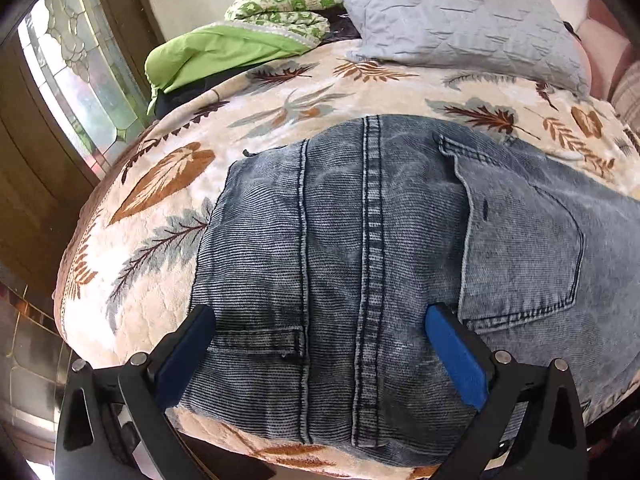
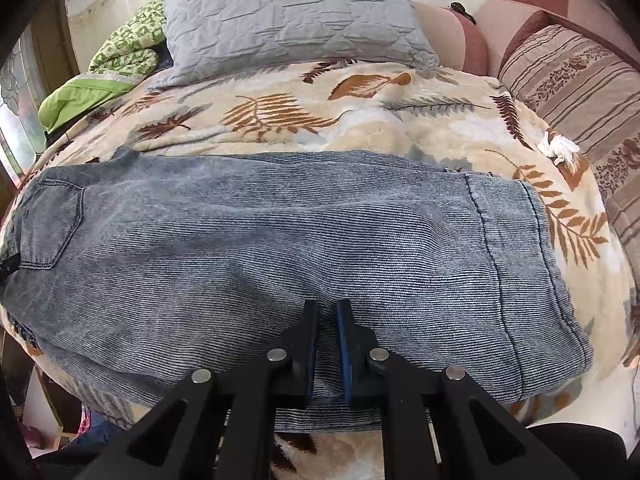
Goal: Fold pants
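Jeans lie flat on the leaf-print blanket across the near part of the bed, waist end to the left, hem to the right, back pocket facing up. Right gripper sits at the near edge of the leg, jaws pinched on a fold of denim, fabric visible between the pads. Left gripper is over the waist end, jaws wide apart, straddling the centre seam; pads look just above or touching the cloth, can't tell which. Grey pillow and green quilt at the far side, striped cushion right, window left.
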Demonstrator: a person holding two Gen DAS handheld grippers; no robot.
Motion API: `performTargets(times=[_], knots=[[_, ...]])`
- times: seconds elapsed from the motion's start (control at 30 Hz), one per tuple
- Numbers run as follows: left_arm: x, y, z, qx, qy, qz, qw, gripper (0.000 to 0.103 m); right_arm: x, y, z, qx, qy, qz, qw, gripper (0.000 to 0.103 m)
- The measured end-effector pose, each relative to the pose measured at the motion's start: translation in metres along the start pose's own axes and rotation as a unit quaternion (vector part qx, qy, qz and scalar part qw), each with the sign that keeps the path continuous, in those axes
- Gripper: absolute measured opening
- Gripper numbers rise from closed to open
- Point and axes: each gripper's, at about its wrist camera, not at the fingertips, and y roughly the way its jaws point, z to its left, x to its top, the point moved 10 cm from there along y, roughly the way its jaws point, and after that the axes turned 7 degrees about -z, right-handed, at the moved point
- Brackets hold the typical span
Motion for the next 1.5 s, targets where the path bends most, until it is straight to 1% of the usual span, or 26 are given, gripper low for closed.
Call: performTargets(times=[0.13,0.33,0.5,0.6,0.73,0.87,0.93,1.0,1.1,1.17,1.23,1.37,1.43,1.5], knots=[[-0.001,-0.004,-0.002,0.008,0.017,-0.006,0.9998,0.103,0.000,0.000,0.000,0.002,-0.001,-0.002,1.000,0.012],[0.001,-0.005,-0.001,0.013,0.014,-0.007,0.9998,0.103,0.000,-0.001,0.000,0.001,-0.005,-0.004,1.000,0.012],[0.006,-0.010,-0.002,0.032,0.027,-0.012,0.9991,0.103,0.000,-0.001,0.000,0.000,-0.008,-0.005,1.000,0.012],[0.011,-0.017,-0.006,0.044,0.040,-0.023,0.9980,0.103,0.000,-0.001,0.001,-0.003,-0.011,-0.005,1.000,0.012],[0.024,-0.033,-0.018,0.030,0.033,-0.043,0.9981,0.103,0.000,-0.002,0.002,-0.007,-0.017,-0.007,1.000,0.012],[0.040,-0.048,-0.025,0.013,0.010,-0.062,0.9979,0.103,0.001,-0.002,0.001,-0.006,-0.016,-0.007,1.000,0.012],[0.047,-0.055,-0.030,-0.015,-0.004,-0.069,0.9975,0.103,0.001,-0.002,0.001,-0.005,-0.017,-0.008,1.000,0.012],[0.054,-0.061,-0.035,-0.029,-0.011,-0.076,0.9966,0.103,0.001,-0.002,0.001,-0.004,-0.017,-0.009,1.000,0.012],[0.060,-0.068,-0.056,-0.057,0.004,-0.085,0.9948,0.103,0.001,-0.002,0.001,-0.002,-0.019,-0.011,1.000,0.012],[0.057,-0.065,-0.077,-0.073,0.027,-0.074,0.9942,0.103,0.001,-0.002,0.002,-0.001,-0.019,-0.012,1.000,0.012],[0.048,-0.057,-0.104,-0.097,0.054,-0.050,0.9926,0.103,0.001,-0.002,0.001,0.002,-0.017,-0.012,1.000,0.012],[0.032,-0.043,-0.150,-0.125,0.088,-0.011,0.9882,0.103,0.001,-0.002,0.001,0.009,-0.013,-0.011,1.000,0.012],[0.021,-0.032,-0.167,-0.124,0.104,0.015,0.9867,0.103,0.002,-0.003,0.000,0.014,-0.012,-0.010,1.000,0.012],[0.008,-0.023,-0.178,-0.124,0.109,0.044,0.9852,0.103,0.002,-0.003,0.000,0.020,-0.011,-0.008,1.000,0.012]])
